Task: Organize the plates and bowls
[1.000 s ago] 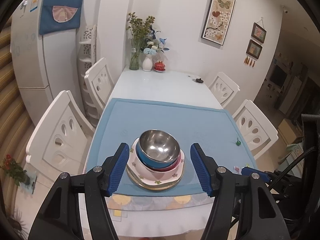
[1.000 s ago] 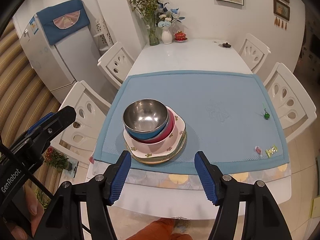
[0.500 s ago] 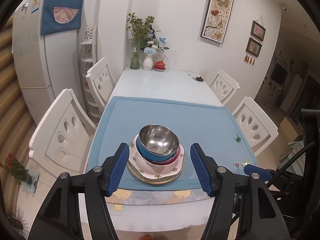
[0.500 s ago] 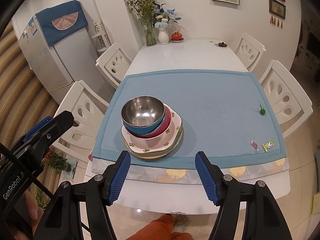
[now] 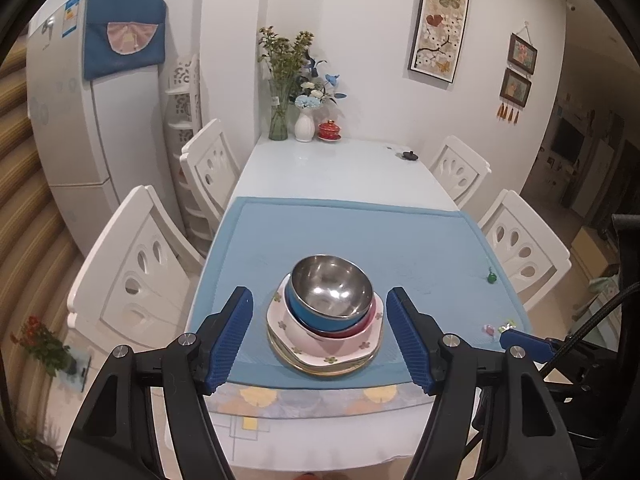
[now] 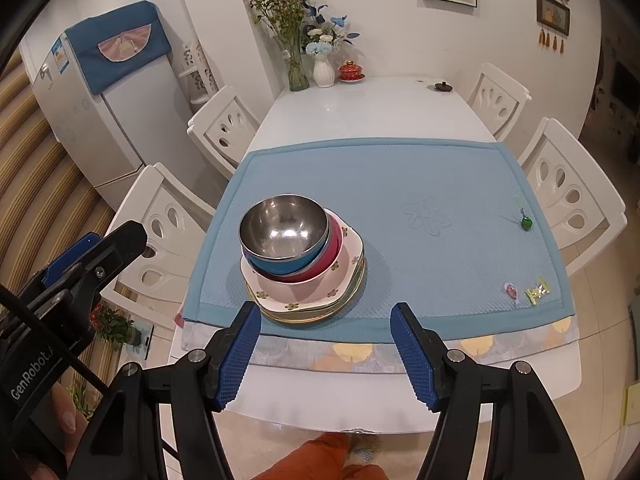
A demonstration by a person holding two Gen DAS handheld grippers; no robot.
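Near the worktop's (image 6: pixel 360 120) front-left corner, on the blue mat (image 6: pixel 420 184), an empty shiny steel bowl (image 5: pixel 330 288) nests in a blue bowl (image 5: pixel 316 316), inside a red bowl (image 6: pixel 328 258), atop floral white plates (image 5: pixel 324 344). Left gripper (image 5: pixel 319 338) and right gripper (image 6: pixel 325 351) hover with fingers spread wide, holding nothing.

Gold-rimmed plate (image 6: pixel 352 292) mostly hidden under floral plate (image 6: pixel 304 296); red bowl (image 6: pixel 334 246) largely covered by blue bowl (image 6: pixel 280 266); candy wrappers (image 6: pixel 536 290) illegible.
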